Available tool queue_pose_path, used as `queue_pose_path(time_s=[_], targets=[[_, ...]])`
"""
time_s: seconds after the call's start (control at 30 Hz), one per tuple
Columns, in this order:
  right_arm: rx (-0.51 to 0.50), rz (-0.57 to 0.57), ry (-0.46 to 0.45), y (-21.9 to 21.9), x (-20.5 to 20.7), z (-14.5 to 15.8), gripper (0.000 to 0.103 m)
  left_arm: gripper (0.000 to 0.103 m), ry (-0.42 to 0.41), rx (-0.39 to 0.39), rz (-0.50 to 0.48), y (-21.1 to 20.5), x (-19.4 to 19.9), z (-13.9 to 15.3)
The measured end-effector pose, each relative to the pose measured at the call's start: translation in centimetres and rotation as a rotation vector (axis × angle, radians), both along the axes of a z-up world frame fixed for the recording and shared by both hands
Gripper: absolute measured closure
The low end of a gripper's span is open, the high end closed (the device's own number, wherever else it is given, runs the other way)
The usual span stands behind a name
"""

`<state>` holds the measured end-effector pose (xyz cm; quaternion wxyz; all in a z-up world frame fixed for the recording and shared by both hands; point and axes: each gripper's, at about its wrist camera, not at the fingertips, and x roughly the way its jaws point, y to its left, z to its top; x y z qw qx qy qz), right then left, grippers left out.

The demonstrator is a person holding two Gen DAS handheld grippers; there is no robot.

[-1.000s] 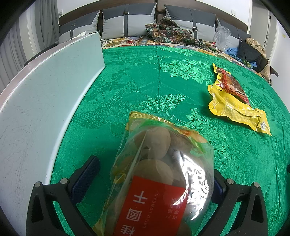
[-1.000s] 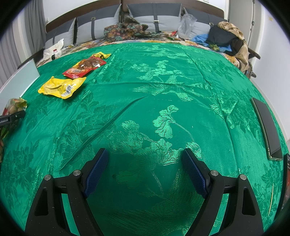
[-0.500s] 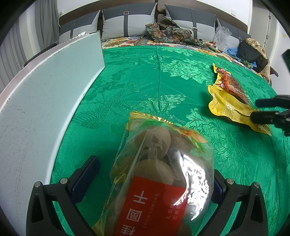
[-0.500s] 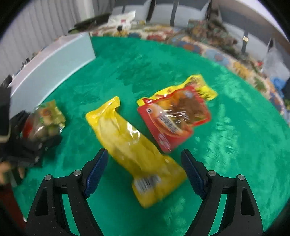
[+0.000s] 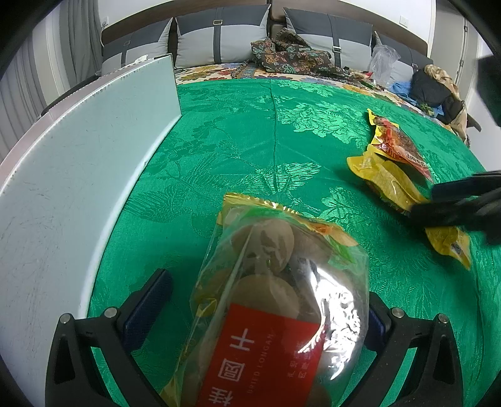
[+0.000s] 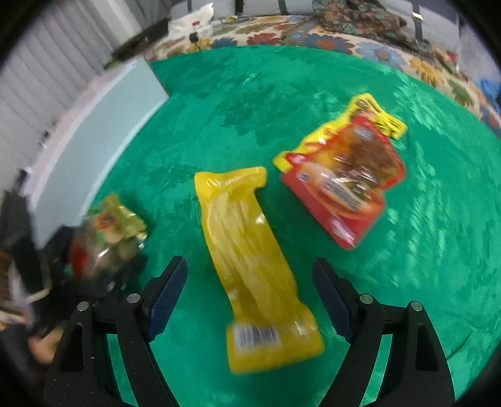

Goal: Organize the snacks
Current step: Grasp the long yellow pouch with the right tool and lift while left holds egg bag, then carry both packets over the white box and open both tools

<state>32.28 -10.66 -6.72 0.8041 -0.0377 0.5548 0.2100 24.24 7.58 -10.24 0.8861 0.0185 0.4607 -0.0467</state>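
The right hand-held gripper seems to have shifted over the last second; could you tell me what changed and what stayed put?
The right hand-held gripper swung left from bare green cloth to straddle the yellow packet, jaws open, nothing gripped yet. The left hand-held gripper still holds the longan bag; the red packet has not moved.

A bed spread with a green brocade cover point(image 5: 250, 150) fills the room, grey cushions point(image 5: 219, 40) lined along a dark headboard point(image 5: 188, 12) at its far end. A patterned blanket point(image 5: 291, 56) lies crumpled before the cushions, with a floral sheet point(image 6: 313, 40) showing beyond the cover's edge. A pale board point(image 5: 78, 156) stands left of the cover; grey curtains point(image 5: 18, 103) hang behind it.
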Motion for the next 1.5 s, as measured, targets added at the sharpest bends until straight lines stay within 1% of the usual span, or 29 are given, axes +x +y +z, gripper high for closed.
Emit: queue_pose_path(time_s=[0.1, 0.13, 0.17, 0.2, 0.23, 0.27, 0.33, 0.43, 0.5, 0.57, 0.6, 0.63, 0.7, 0.77, 0.83, 0.93, 1.0, 1.03, 1.1, 1.13, 1.17, 1.2, 1.23, 1.3, 1.33, 1.37, 1.4, 1.43, 1.5], targets=[[-0.135, 0.036, -0.001, 2.8, 0.5, -1.7, 0.018, 0.0, 0.031, 0.004, -0.032, 0.0, 0.3, 0.1], [-0.173, 0.042, -0.021, 3.2, 0.2, -1.9, 0.021, 0.0, 0.036, 0.005, -0.038, 0.0, 0.2, 0.1], [-0.182, 0.042, -0.024, 3.0, -0.2, -1.7, 0.022, 0.0, 0.037, 0.006, -0.04, -0.1, 0.5, 0.1], [-0.176, 0.029, -0.021, 2.8, -0.3, -1.6, 0.034, 0.0, 0.037, 0.006, -0.042, -0.1, 0.4, 0.1], [-0.168, 0.009, -0.02, 2.4, -0.5, -1.2, 0.051, 0.0, 0.035, 0.006, -0.043, -0.1, 0.5, 0.1], [-0.142, -0.003, 0.007, 2.0, -0.4, -1.0, 0.052, 0.0, 0.034, 0.006, -0.042, -0.1, 0.4, 0.1], [-0.13, -0.022, 0.063, 1.1, -0.5, -0.9, 0.054, 0.0, 0.038, 0.006, -0.039, -0.2, 0.4, 0.1], [-0.083, -0.046, 0.104, -0.5, -1.2, -0.7, 0.056, 0.0, 0.054, 0.007, -0.034, -0.2, 0.5, 0.1], [-0.038, -0.083, 0.116, -2.0, -2.2, -0.4, 0.056, 0.001, 0.078, 0.007, -0.037, -0.1, 0.6, 0.2], [0.037, -0.133, 0.128, -3.8, -3.2, 0.2, 0.056, 0.016, 0.075, 0.001, -0.048, -0.1, 0.4, 0.6], [0.082, -0.162, 0.134, -4.9, -4.0, 0.5, 0.056, 0.036, 0.06, -0.018, -0.064, -0.1, 0.0, 1.0], [0.114, -0.185, 0.139, -5.8, -4.6, 0.8, 0.056, 0.036, 0.066, -0.033, -0.065, 0.1, -0.2, 1.3], [0.18, -0.237, 0.15, -7.6, -6.1, 1.4, 0.056, 0.037, 0.087, -0.128, -0.075, 0.7, -0.7, 1.7], [0.205, -0.266, 0.15, -8.4, -7.2, 2.0, 0.056, 0.037, 0.081, -0.182, -0.067, 1.2, -1.9, 2.5], [0.229, -0.281, 0.147, -8.6, -8.1, 2.9, 0.055, 0.037, 0.068, -0.253, -0.067, 1.7, -4.0, 4.0], [0.294, -0.278, 0.133, -7.3, -9.0, 5.0, 0.055, 0.037, 0.034, -0.352, -0.064, 3.0, -7.0, 7.2], [0.326, -0.243, 0.106, -4.5, -9.2, 6.9, 0.055, 0.037, -0.015, -0.411, -0.058, 4.9, -9.5, 10.2], [0.349, -0.213, 0.089, -2.6, -9.2, 8.2, 0.055, 0.037, -0.049, -0.408, -0.043, 6.3, -10.6, 11.7], [0.397, -0.156, 0.066, 1.1, -9.5, 10.3, 0.055, 0.037, -0.081, -0.382, 0.012, 9.3, -11.8, 13.4], [0.429, -0.118, 0.054, 3.2, -10.0, 11.7, 0.055, 0.037, -0.09, -0.373, 0.057, 11.5, -12.4, 14.2], [0.454, -0.088, 0.047, 5.3, -10.1, 12.5, 0.055, 0.037, -0.095, -0.364, 0.094, 13.5, -12.6, 14.7], [0.478, -0.058, 0.041, 7.5, -10.2, 13.3, 0.055, 0.036, -0.103, -0.343, 0.131, 15.3, -12.8, 15.1], [0.51, -0.016, 0.037, 10.6, -10.4, 14.3, 0.055, 0.036, -0.115, -0.306, 0.175, 17.3, -13.0, 15.4], [0.543, 0.038, 0.039, 15.1, -10.9, 14.9, 0.054, 0.035, -0.124, -0.239, 0.261, 21.0, -13.2, 15.6], [0.551, 0.07, 0.036, 18.1, -11.2, 15.2, 0.054, 0.029, -0.128, -0.21, 0.305, 22.8, -13.3, 15.5], [0.554, 0.087, 0.033, 19.8, -11.4, 15.1, 0.053, 0.024, -0.135, -0.186, 0.343, 24.4, -13.5, 15.3], [0.562, 0.109, 0.031, 22.1, -11.6, 14.9, 0.05, 0.015, -0.136, -0.159, 0.381, 25.8, -13.7, 15.0], [0.563, 0.122, 0.035, 23.9, -11.8, 14.4, 0.045, 0.013, -0.131, -0.126, 0.426, 27.1, -14.0, 14.5], [0.564, 0.14, 0.073, 26.6, -12.1, 12.8, 0.034, 0.013, -0.105, -0.09, 0.492, 29.2, -14.8, 13.6]])
